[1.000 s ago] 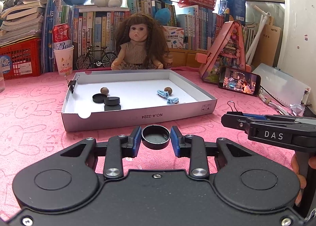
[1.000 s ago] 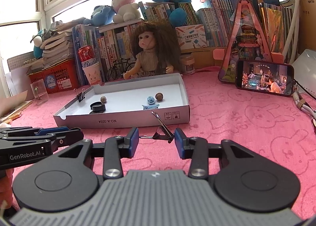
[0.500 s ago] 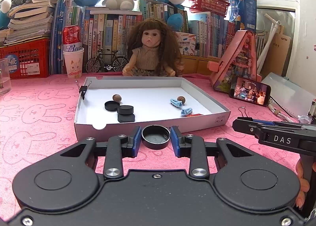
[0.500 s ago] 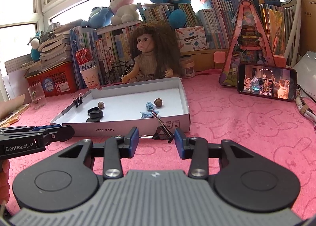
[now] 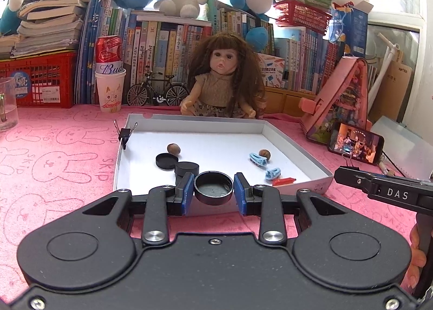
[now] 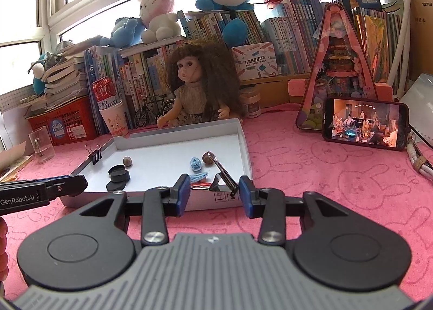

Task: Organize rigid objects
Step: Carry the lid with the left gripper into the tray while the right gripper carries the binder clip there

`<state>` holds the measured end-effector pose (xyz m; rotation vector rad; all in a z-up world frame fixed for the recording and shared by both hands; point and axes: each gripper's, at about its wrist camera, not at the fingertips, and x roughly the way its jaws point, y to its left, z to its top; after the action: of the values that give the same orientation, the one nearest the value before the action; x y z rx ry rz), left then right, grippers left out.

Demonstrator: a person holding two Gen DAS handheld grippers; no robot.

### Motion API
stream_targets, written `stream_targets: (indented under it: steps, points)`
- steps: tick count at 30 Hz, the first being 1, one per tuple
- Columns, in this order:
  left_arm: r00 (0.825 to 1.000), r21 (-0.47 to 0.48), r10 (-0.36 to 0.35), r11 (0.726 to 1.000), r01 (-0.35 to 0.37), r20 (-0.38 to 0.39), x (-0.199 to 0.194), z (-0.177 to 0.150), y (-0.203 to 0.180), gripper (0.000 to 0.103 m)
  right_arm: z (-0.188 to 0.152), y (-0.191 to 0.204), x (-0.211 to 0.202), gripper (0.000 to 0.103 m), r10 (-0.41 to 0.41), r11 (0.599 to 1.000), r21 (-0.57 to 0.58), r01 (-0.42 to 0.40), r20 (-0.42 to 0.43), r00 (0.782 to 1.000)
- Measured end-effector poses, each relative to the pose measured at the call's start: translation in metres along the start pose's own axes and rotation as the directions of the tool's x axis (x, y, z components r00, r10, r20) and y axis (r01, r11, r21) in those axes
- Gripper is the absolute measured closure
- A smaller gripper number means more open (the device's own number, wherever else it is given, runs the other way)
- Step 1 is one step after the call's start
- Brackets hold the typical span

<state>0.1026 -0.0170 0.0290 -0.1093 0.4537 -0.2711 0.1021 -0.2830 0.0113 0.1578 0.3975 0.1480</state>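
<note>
My left gripper [image 5: 213,194] is shut on a round black cap [image 5: 213,188], held hollow side up just before the near wall of the white cardboard tray [image 5: 194,118]. In the right wrist view my right gripper [image 6: 213,194] is shut on a black binder clip [image 6: 220,184]; its wire handles are spread, one slanting up over the tray's [image 6: 245,147] near right corner. Inside the tray lie black caps [image 5: 166,160], two hazelnuts [image 5: 173,148], blue clips [image 5: 258,159] and a small red piece [image 5: 282,181]. Another binder clip [image 5: 124,134] is clamped on the tray's left wall.
A doll [image 5: 223,80] sits behind the tray, before a row of books and plush toys. A phone [image 5: 356,145] and a pink toy house [image 5: 343,99] stand to the right; a paper cup [image 5: 110,88] and a red basket [image 5: 35,80] to the left. Pink cloth covers the table.
Both grippers have come forward toward the tray's near wall, so the tray looks nearer and its inside shows more. The cap and the binder clip stay held as before.
</note>
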Motion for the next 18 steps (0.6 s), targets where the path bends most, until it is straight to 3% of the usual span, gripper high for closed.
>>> stream_targets:
  steps: [18]
  points:
    - [0.998,-0.092,0.046,0.995,-0.049,-0.036,0.044,0.023,0.029,0.073,0.009,-0.01,0.037,0.058,0.018,0.995,0.099,-0.016,-0.025,1.0]
